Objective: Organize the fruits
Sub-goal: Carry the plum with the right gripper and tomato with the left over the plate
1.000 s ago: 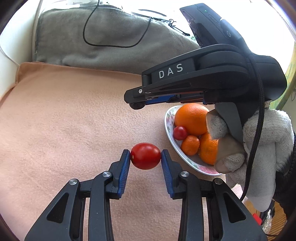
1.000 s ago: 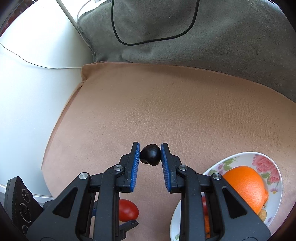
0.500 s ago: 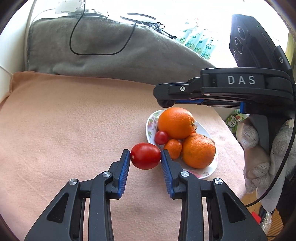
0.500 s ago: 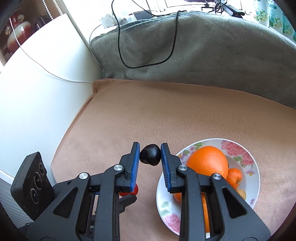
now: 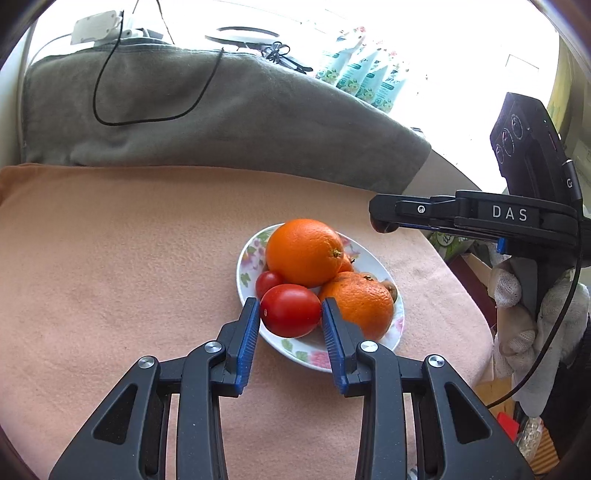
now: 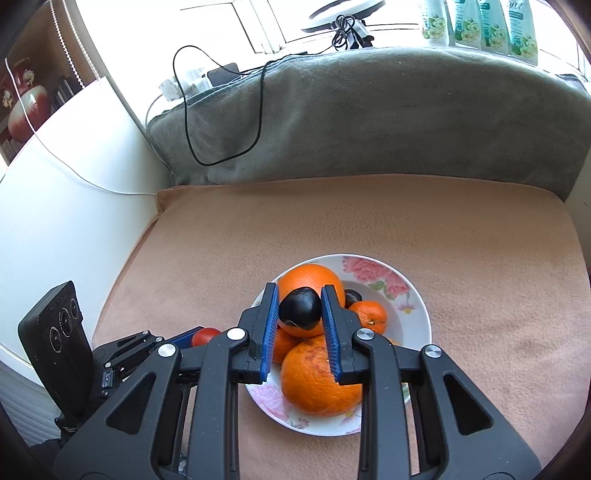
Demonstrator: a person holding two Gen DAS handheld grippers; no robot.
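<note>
A floral white plate (image 5: 397,325) sits on the peach blanket and holds two large oranges (image 5: 303,251), smaller orange fruits and a small red tomato (image 5: 267,282). My left gripper (image 5: 290,319) is shut on a red tomato (image 5: 290,310), held over the plate's near left rim. My right gripper (image 6: 300,310) is shut on a dark chestnut (image 6: 300,309), held above the oranges on the plate (image 6: 415,314). The right gripper also shows in the left wrist view (image 5: 384,218), high to the right of the plate.
The peach blanket (image 6: 461,229) covers the surface. A grey cushion (image 6: 369,110) with a black cable lies along the back. A white wall (image 6: 55,206) stands on the left. Bottles (image 6: 480,22) line the windowsill.
Both grippers have moved right toward the plate with their fruits. The tomato now hangs over the plate's rim and the chestnut over the oranges. The right gripper has risen.
</note>
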